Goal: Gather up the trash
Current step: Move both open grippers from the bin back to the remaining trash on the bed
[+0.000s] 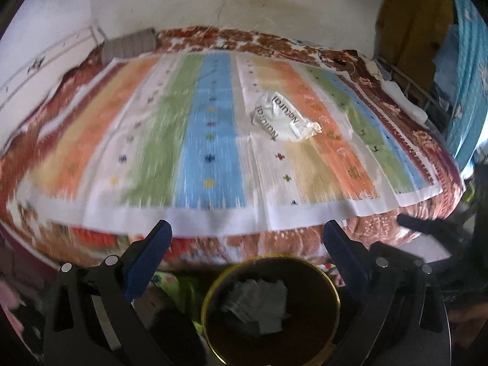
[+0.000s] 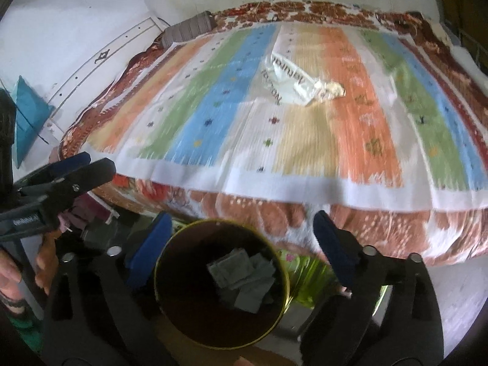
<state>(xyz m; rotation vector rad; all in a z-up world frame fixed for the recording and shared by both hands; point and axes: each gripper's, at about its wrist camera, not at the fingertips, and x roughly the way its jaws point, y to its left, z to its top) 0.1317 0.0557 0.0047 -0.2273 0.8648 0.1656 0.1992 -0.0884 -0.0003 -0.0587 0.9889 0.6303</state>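
Nearest the lens: round dark bin with a yellow-gold rim (image 1: 270, 311), standing below the bed edge, right under the left gripper (image 1: 247, 236) in the left wrist view. Spread wide, that gripper's blue-padded fingers (image 1: 152, 253), with nothing between them. Inside the bin, a few crumpled grey-white paper scraps (image 1: 259, 308) lying on the dark bottom.

Same bin (image 2: 221, 283) in the right wrist view, sitting beneath the right gripper (image 2: 242, 230); likewise wide apart, those blue pads (image 2: 149, 244), gripping nothing. Same paper scraps (image 2: 244, 277) heaped toward the bin's right side. Off to the left in this view, the left gripper (image 2: 88, 164) seen side-on, black with a blue pad, its spread hard to judge from that angle.

Beyond the bin, a bed covered by a striped cloth of orange, white, green, blue and beige bands (image 1: 195, 140) dotted with small cross motifs, laid over a red-brown patterned blanket (image 1: 274, 241) that hangs over the near edge. Blurred by motion, much of it.

On the cloth, toward the far right of centre: crumpled white plastic wrapper printed with the word "Natural" (image 1: 283, 119), resting on a white and orange band, well apart from both grippers and from the bin. Same wrapper (image 2: 296, 82) in the right wrist view, with a twisted, paler end pointing right.

Against the back wall, a grey ribbed pillow (image 1: 129, 45) at the bed's far left corner.
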